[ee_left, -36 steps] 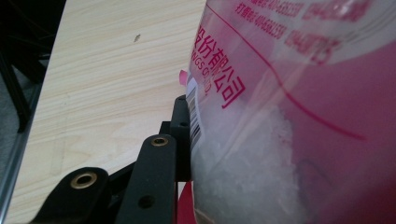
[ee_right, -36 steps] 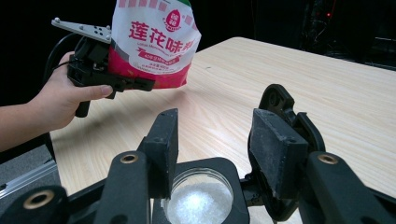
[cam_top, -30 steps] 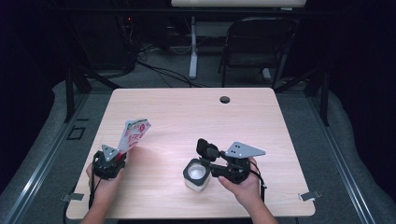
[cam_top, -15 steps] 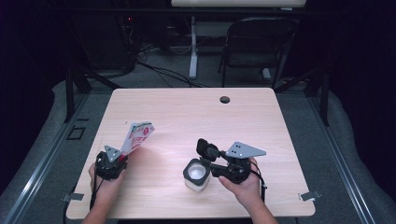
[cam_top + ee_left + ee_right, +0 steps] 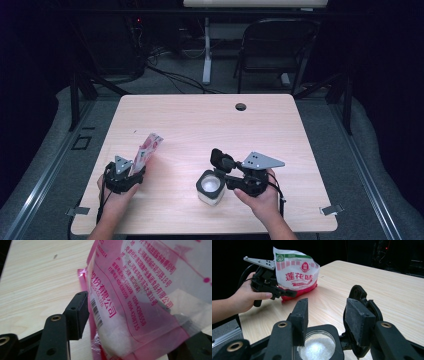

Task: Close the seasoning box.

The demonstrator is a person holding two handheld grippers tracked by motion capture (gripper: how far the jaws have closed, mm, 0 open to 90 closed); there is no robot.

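Observation:
A pink and white printed bag (image 5: 148, 149) of white powder stands on the table (image 5: 200, 120) between the jaws of my left gripper (image 5: 140, 162). Those jaws have just been opening. In the left gripper view the bag (image 5: 140, 290) leans over the far jaw and the near pad (image 5: 79, 312) stands just off it. My right gripper (image 5: 220, 173) is open over a white container (image 5: 209, 188) with a black top. Its round mouth (image 5: 318, 347) shows white granules. The flipped-up black lid (image 5: 359, 293) rises behind one pad; the gap between my right gripper's (image 5: 328, 312) pads holds nothing.
A round cable hole (image 5: 240, 106) sits near the table's far edge. A black folding chair (image 5: 275, 45) and floor cables lie beyond it. Both hands work close to the near edge of the table.
The bag at the left gripper has tipped and settled lower onto the table as the left jaws spread. The right hand and the container have not moved.

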